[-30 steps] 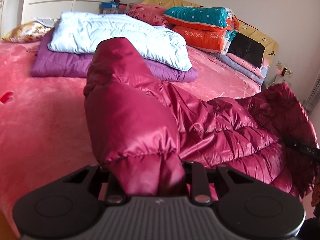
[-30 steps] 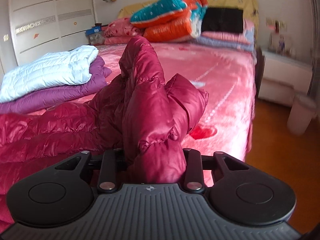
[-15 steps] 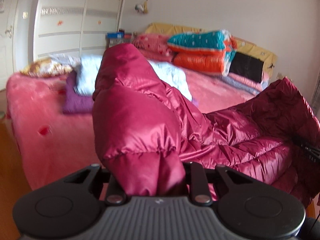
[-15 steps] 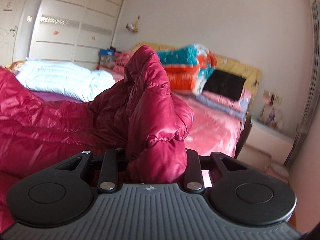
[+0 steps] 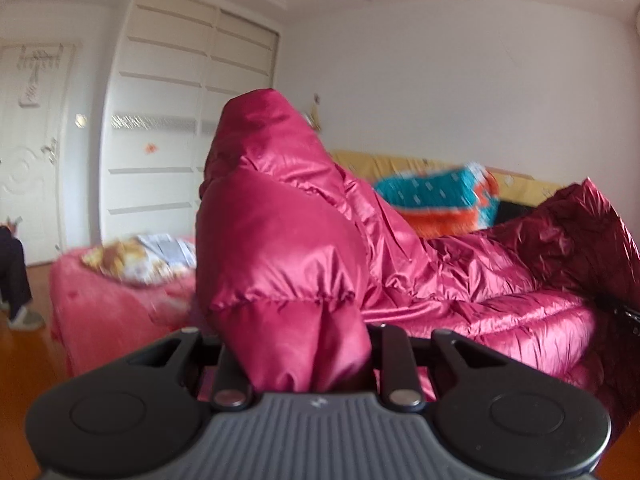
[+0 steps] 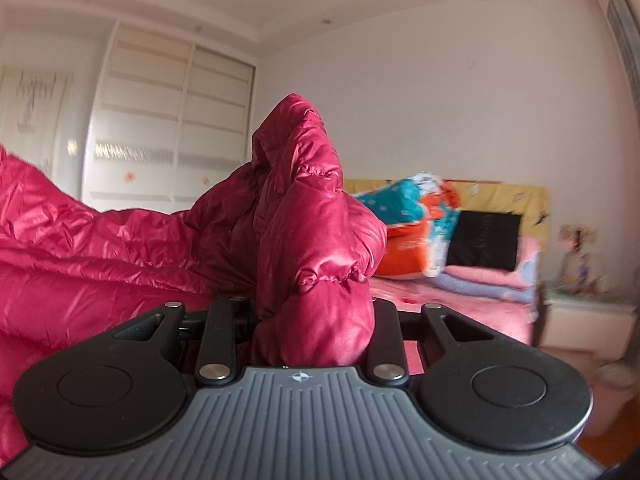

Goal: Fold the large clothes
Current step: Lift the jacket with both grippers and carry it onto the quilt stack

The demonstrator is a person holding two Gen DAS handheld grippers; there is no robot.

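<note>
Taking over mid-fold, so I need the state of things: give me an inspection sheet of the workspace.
Surface: pink bed, mostly hidden behind the lifted garment.
Job's things: shiny red puffer jacket, held up by bunched parts at both ends.
Clutter: patterned pillow; stacked teal and orange quilts; black cushion.
Grippers: left gripper shut on jacket; right gripper shut on jacket.
Cables: nothing seen.
Surroundings: white wardrobe, door, nightstand, wooden floor; a seated person's leg at left edge.
</note>
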